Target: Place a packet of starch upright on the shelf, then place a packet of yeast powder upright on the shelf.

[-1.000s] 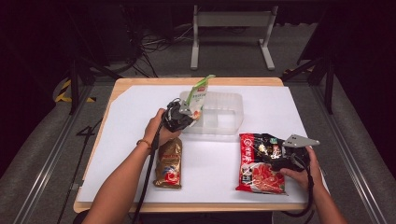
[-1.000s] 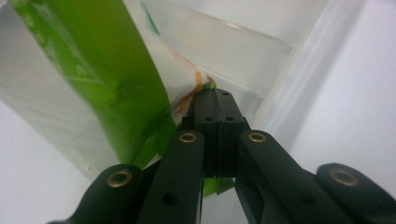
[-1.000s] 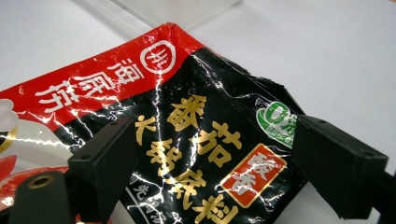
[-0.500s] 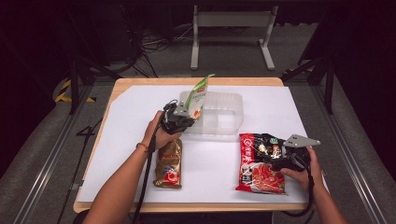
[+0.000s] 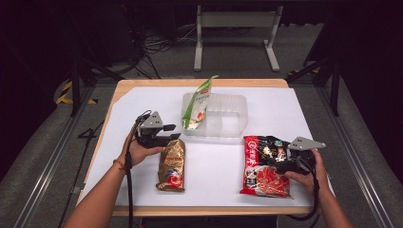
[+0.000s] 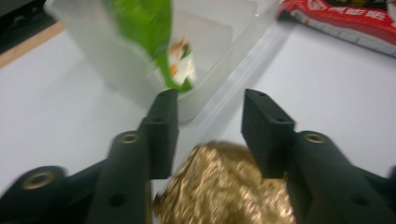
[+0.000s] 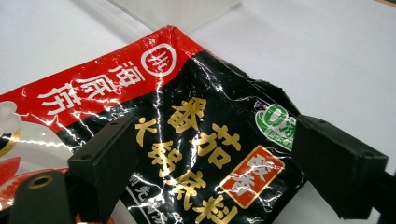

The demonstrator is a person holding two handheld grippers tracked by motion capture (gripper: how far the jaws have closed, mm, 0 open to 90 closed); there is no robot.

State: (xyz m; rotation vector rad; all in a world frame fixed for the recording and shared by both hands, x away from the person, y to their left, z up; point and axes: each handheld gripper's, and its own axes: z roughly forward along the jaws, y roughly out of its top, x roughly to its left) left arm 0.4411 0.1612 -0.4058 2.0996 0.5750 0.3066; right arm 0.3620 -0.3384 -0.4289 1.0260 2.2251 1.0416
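White-covered table under everything. Clear divided plastic container at centre back, green pouch propped upright in its left end, leaning on the wall. Red-and-black noodle packet flat at front right, between the spread jaws of the right gripper (pads not pressing). Gold snack pouch flat at front left. Left gripper jaws just been opening, apart, nothing pinched; gold pouch's top edge directly below them, green pouch ahead.

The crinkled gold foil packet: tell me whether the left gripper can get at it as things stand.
Probably yes: the left gripper hangs open over the gold foil packet, nothing lying between them.
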